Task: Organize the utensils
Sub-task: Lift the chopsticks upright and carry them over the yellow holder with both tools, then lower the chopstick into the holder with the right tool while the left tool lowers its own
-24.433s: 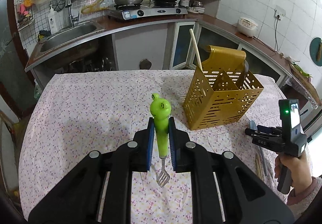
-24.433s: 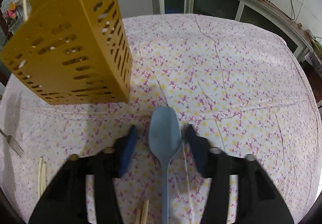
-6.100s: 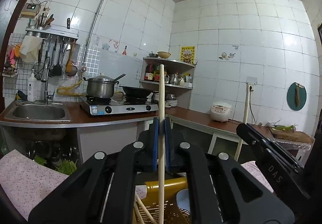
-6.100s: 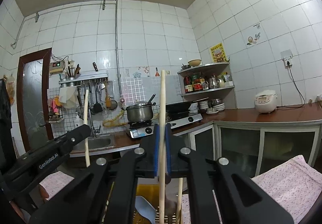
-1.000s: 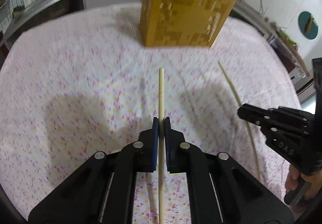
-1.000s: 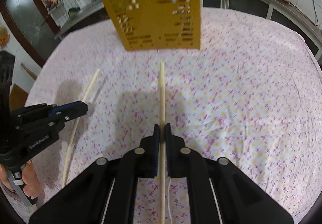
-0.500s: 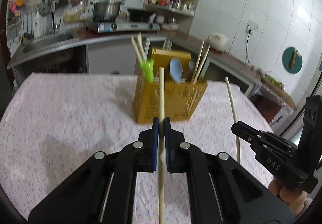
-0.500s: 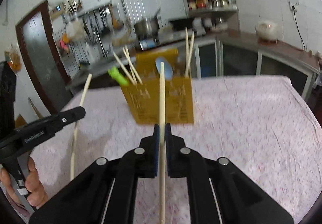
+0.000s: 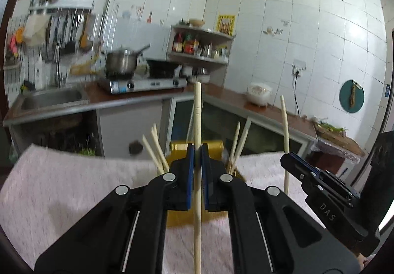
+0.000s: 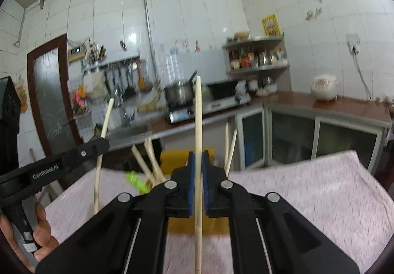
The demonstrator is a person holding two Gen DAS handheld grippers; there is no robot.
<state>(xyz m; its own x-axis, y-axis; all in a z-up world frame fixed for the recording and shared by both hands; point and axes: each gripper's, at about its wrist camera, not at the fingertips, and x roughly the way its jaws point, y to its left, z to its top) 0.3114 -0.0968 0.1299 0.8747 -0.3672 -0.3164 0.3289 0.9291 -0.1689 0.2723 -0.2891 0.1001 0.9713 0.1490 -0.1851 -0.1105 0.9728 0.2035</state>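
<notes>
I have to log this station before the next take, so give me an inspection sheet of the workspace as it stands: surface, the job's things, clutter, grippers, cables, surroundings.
Surface: table under a pink floral cloth; no loose utensils on the part in view.
Job's things: yellow utensil holder stands on the cloth with chopsticks leaning out of it; green handle beside them in the right view.
Clutter: nothing seen on the cloth.
Grippers: left gripper shut on an upright chopstick; right gripper shut on another chopstick.
Cables: black cord hangs from a wall socket.
Surroundings: tiled kitchen with sink, stove with pot, rice cooker, spice shelf.
</notes>
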